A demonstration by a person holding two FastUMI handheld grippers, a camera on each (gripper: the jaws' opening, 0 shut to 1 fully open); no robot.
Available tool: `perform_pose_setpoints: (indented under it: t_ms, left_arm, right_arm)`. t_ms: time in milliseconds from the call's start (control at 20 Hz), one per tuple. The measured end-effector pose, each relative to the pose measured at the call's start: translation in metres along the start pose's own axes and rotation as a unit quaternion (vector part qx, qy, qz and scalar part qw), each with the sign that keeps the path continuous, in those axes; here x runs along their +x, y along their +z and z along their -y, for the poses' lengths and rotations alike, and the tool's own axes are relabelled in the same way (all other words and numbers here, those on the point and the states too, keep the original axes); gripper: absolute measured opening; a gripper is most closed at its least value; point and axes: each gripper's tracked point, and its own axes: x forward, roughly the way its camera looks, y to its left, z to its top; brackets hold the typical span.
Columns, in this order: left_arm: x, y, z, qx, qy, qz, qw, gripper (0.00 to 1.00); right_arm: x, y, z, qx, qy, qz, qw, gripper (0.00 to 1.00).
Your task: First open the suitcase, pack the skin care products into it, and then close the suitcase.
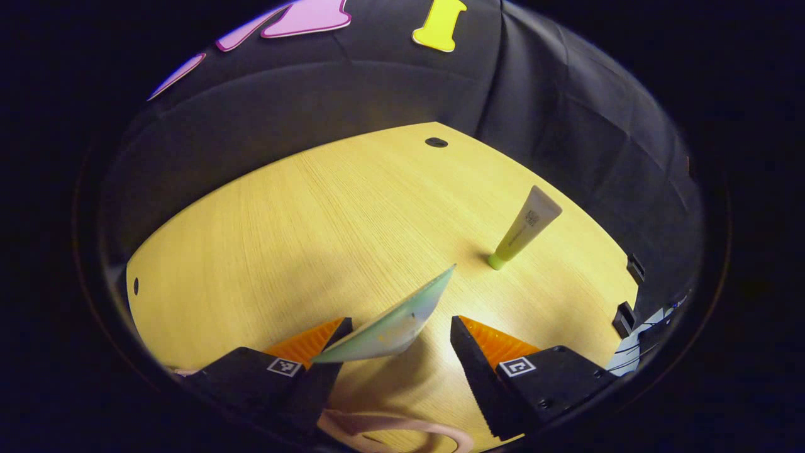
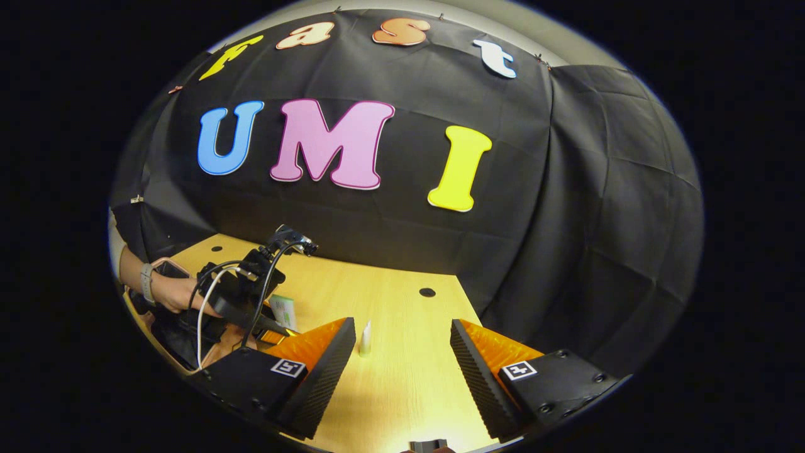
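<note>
1. Sachet [image 1: 393,324]: we see a flat, pale green-blue skin care packet with some orange print, tilted, its lower corner against the left-hand finger of the left gripper [image 1: 399,336]. The fingers stand wide apart and the other one does not touch it, so we cannot call it clamped.
2. Tube [image 1: 525,228]: we see a slim tube, pale at the crimped top and yellow-green toward its green cap, standing cap-down and leaning, toward the desk's right edge and well apart from the sachet. In the right gripper view it shows as a small pale upright shape.
3. Right gripper [image 2: 402,346]: we find its fingers spread wide with nothing between them, above the desk.
4. Farther off in the right gripper view we see a hand [image 2: 173,292] with a wristwatch holding the left gripper near the desk's left edge, cables trailing from it.
5. Desk [image 1: 302,214]: we see light wood grain with a dark round hole near the far edge.
6. Black cloth wall [image 1: 566,107] hangs right behind the desk's far edge.
7. A pink curved rim [image 1: 402,428] shows below the left gripper; we cannot tell what it is.
</note>
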Motion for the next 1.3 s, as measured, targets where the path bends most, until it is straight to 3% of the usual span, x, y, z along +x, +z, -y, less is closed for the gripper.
perform_pose_setpoints:
  t_ms: [100,300,550,800,900,1050,1150,1300]
  left_arm:
    - [0.005,0.003,0.005,-0.005,-0.006,-0.004,1.0,0.48]
    - [-0.021,0.01,0.025,-0.005,-0.017,0.001,1.0,0.43]
    - [-0.1,0.026,0.035,-0.015,-0.01,0.041,0.999,0.42]
    - [-0.189,-0.015,0.029,-0.111,0.021,0.05,0.992,0.42]
    - [-0.211,-0.044,0.014,-0.138,0.056,0.036,0.988,0.41]
    - [-0.238,-0.105,-0.01,-0.185,0.091,0.007,0.978,0.42]
    - [-0.246,-0.144,-0.032,-0.221,0.104,-0.029,0.969,0.42]
    - [-0.237,-0.174,-0.066,-0.235,0.118,-0.094,0.96,0.42]
  right_arm:
    - [0.014,-0.017,0.002,0.012,0.007,-0.01,1.0,0.96]
    - [0.061,-0.067,-0.019,0.039,0.052,-0.061,0.996,0.96]
    - [0.132,-0.108,-0.06,0.056,0.112,-0.103,0.987,0.97]
    - [0.189,-0.154,-0.077,0.057,0.121,-0.155,0.979,0.97]
    - [0.2,-0.168,-0.081,0.064,0.121,-0.173,0.975,0.88]
    - [0.211,-0.172,-0.081,0.079,0.114,-0.181,0.974,0.27]
    - [0.201,-0.165,-0.086,0.1,0.128,-0.193,0.968,0.29]
    - [0.163,-0.131,-0.1,0.102,0.166,-0.17,0.966,0.29]
